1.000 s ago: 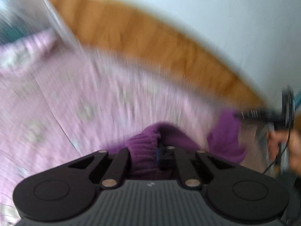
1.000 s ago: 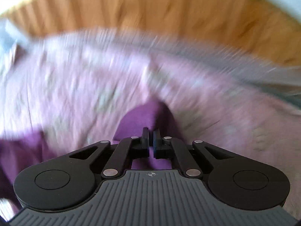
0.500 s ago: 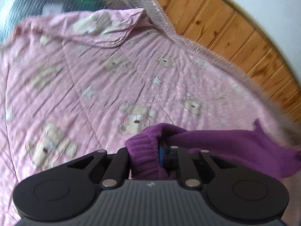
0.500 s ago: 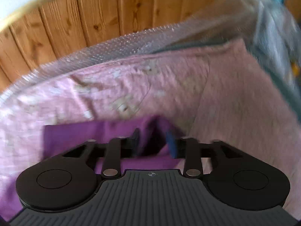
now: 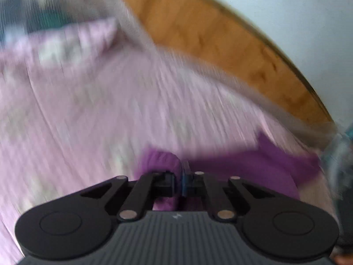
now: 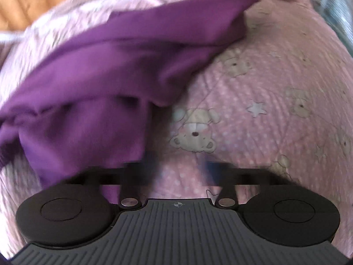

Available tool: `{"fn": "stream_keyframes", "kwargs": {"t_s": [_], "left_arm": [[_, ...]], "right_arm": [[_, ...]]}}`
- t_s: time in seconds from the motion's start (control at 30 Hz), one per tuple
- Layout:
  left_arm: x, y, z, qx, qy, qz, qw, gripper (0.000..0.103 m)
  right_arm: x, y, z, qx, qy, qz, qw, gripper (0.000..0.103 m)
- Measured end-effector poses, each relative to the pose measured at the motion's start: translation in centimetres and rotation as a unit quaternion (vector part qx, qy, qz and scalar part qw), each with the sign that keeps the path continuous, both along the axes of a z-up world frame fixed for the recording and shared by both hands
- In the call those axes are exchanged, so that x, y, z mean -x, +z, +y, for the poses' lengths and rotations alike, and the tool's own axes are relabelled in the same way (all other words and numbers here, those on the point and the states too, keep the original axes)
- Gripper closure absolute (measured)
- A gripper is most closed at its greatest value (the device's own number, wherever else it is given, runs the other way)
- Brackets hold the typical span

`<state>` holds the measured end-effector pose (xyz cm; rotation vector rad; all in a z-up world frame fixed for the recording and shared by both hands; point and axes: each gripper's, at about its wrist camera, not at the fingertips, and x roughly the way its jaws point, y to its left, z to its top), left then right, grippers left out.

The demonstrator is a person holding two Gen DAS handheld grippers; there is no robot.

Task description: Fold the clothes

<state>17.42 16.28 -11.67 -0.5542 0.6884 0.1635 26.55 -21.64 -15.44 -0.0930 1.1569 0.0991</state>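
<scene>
Right gripper (image 6: 178, 167) jaws now wide apart, garment (image 6: 114, 66) released | left gripper (image 5: 182, 176) still clamps garment edge

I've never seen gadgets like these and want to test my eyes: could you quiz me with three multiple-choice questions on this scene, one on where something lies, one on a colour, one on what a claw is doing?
1. Where does the garment lie?
A. on a pink teddy-bear quilt
B. on a bare wooden floor
C. in a basket

2. What colour is the garment?
A. green
B. purple
C. white

3. How is the right claw?
A. shut on the garment
B. shut on nothing
C. open, holding nothing

Answers:
1 A: the garment spreads over the quilt.
2 B: it is purple throughout.
3 C: the right claw has its fingers wide apart with quilt showing between; the left claw pinches the cloth.
</scene>
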Motion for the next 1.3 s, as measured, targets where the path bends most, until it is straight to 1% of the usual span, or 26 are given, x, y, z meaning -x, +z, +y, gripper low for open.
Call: {"fn": "stream_keyframes", "kwargs": {"t_s": [0.03,0.13,0.17,0.2,0.23,0.27,0.3,0.33,0.43,0.53,0.6,0.63,0.7,0.73,0.77,0.8,0.83,0.9,1.07,1.1,1.13,1.17,1.2,1.23,1.27,1.3], "left_arm": [[-0.6,1.1,1.3,-0.008,0.012,-0.017,0.9998,0.097],[-2.0,3.4,5.1,0.048,0.019,-0.036,0.998,0.092],[-1.9,3.7,4.9,0.046,0.016,-0.03,0.9984,0.09],[-1.6,4.0,4.7,0.044,0.013,-0.023,0.9987,0.082],[-0.8,3.7,3.5,0.036,0.014,-0.013,0.9992,0.063],[0.1,3.5,2.3,0.029,0.014,-0.003,0.9995,0.049],[1.1,2.9,0.7,0.024,0.018,0.009,0.9995,0.029],[2.1,2.4,-0.9,0.021,0.02,0.021,0.9994,0.027],[2.9,0.3,-5.6,0.039,-0.011,0.065,0.997,0.027],[1.8,-1.2,-8.9,0.06,-0.022,0.086,0.9943,0.024],[-0.5,-2.1,-10.2,0.068,-0.017,0.097,0.9928,0.016],[-1.7,-2.8,-10.6,0.068,-0.006,0.106,0.992,0.016],[-3.9,-4.1,-11.3,0.073,0.013,0.117,0.9904,0.019],[-4.5,-4.4,-11.3,0.081,0.014,0.117,0.9898,0.035],[-5.2,-4.7,-11.3,0.089,0.015,0.116,0.9891,0.056],[-5.8,-4.9,-11.4,0.096,0.016,0.115,0.9886,0.093],[-5.6,-3.9,-11.2,0.094,0.015,0.106,0.9898,0.093],[-5.0,-1.3,-10.1,0.077,0.024,0.092,0.9926,0.094],[-3.4,6.3,-5.8,0.005,0.071,0.066,0.9953,0.093],[-3.1,7.8,-5.0,-0.009,0.08,0.061,0.9948,0.093],[-2.8,9.3,-4.1,-0.024,0.09,0.056,0.9941,0.093],[-2.5,10.5,-3.3,-0.037,0.098,0.054,0.9931,0.092],[-3.1,9.6,-2.9,-0.041,0.097,0.076,0.9916,0.092],[-3.7,8.7,-2.6,-0.045,0.095,0.099,0.9896,0.089],[-4.1,7.7,-2.3,-0.048,0.094,0.119,0.9872,0.088],[-3.6,6.8,-2.6,-0.048,0.094,0.126,0.9864,0.086]], "right_arm": [[-0.2,1.1,-0.6,0.004,-0.013,-0.025,1.0,0.103],[-0.9,5.1,-3.1,0.014,-0.065,-0.102,0.992,0.103],[-1.0,6.0,-3.8,0.018,-0.067,-0.118,0.991,0.103],[-1.0,6.8,-4.5,0.021,-0.067,-0.132,0.989,0.099],[-1.0,7.3,-5.2,0.01,-0.062,-0.13,0.99,0.093],[-0.8,7.4,-5.8,-0.007,-0.062,-0.124,0.99,0.081],[-0.4,7.4,-6.2,-0.03,-0.061,-0.116,0.991,0.059],[0.1,7.0,-6.4,-0.054,-0.051,-0.109,0.991,0.04],[1.0,5.2,-5.9,-0.099,-0.02,-0.102,0.99,0.017],[0.3,3.0,-5.0,-0.118,0.004,-0.1,0.988,0.014],[-0.9,1.9,-4.1,-0.135,0.018,-0.094,0.986,0.014],[-1.5,1.4,-3.2,-0.14,0.035,-0.093,0.985,0.013],[-2.6,0.5,-0.9,-0.137,0.081,-0.1,0.982,0.013],[-3.0,0.0,0.2,-0.113,0.104,-0.114,0.982,0.017],[-3.4,-0.3,1.1,-0.09,0.121,-0.121,0.981,0.025],[-4.2,-0.6,1.7,-0.079,0.14,-0.112,0.981,0.051],[-5.0,0.1,2.0,-0.077,0.147,-0.115,0.979,0.078],[-6.6,1.8,2.4,-0.075,0.159,-0.123,0.977,0.091],[-10.8,11.7,2.1,-0.138,0.148,-0.228,0.952,0.092],[-11.7,11.6,2.3,-0.153,0.129,-0.22,0.955,0.088],[-12.7,11.3,2.5,-0.168,0.109,-0.207,0.958,0.053],[-13.6,11.1,2.8,-0.183,0.088,-0.194,0.96,0.028],[-14.5,10.8,3.0,-0.198,0.067,-0.181,0.961,0.01],[-15.4,10.5,3.2,-0.213,0.047,-0.168,0.961,0.023],[-14.8,9.9,2.9,-0.217,0.031,-0.145,0.965,0.026],[-12.9,9.0,2.3,-0.234,0.024,-0.126,0.964,0.022]]}}
